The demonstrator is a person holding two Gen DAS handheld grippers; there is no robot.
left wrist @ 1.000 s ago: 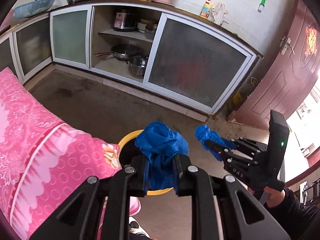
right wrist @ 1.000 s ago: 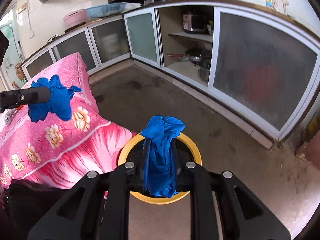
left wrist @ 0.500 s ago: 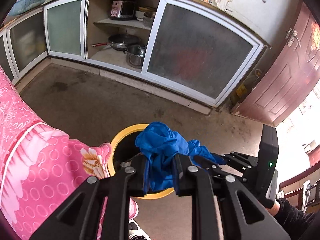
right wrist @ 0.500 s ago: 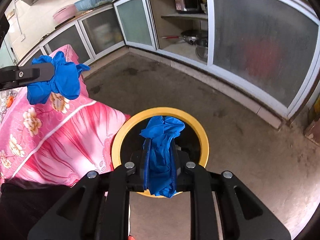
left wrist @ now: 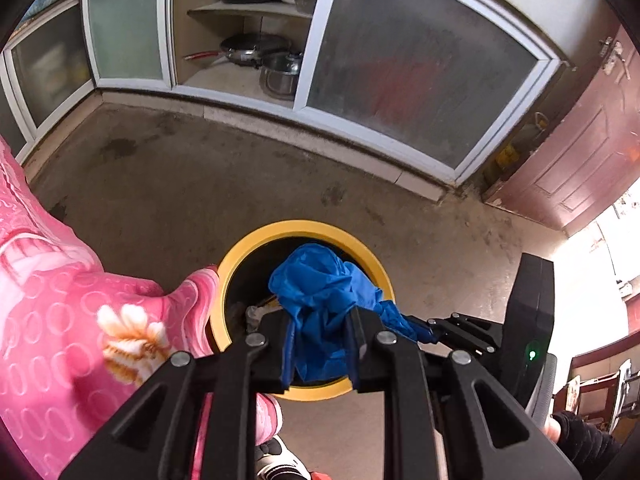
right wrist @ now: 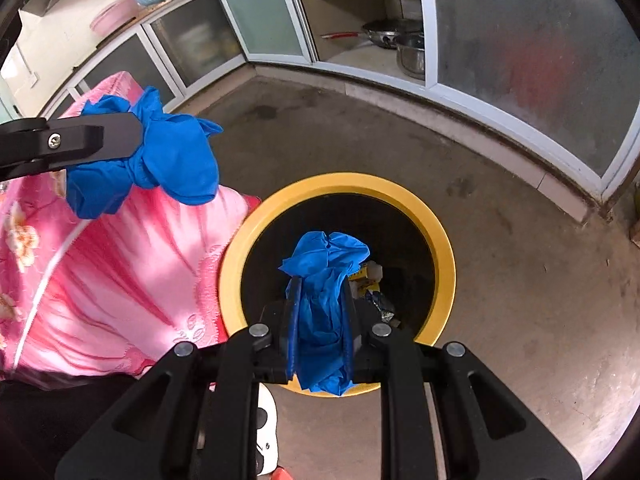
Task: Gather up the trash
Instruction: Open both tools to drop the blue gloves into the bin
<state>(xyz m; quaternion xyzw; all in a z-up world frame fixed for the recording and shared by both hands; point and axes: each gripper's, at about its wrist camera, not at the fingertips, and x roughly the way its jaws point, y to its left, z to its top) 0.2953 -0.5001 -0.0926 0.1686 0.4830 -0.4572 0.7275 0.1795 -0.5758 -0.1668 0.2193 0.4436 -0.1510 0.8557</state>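
two crumpled blue gloves [left wrist: 320,312] [right wrist: 324,300], one pinched in each gripper's jaws

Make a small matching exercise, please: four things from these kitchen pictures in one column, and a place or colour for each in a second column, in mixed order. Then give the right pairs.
Column one:
1. blue glove
2. bin rim
3. frying pan
4. tablecloth

Column two:
A. pink, with flowers
B. on the lower shelf of the open cabinet
C. clamped in the right hand-held gripper, over the bin's mouth
D. yellow

Pairs: 1-C, 2-D, 3-B, 4-A
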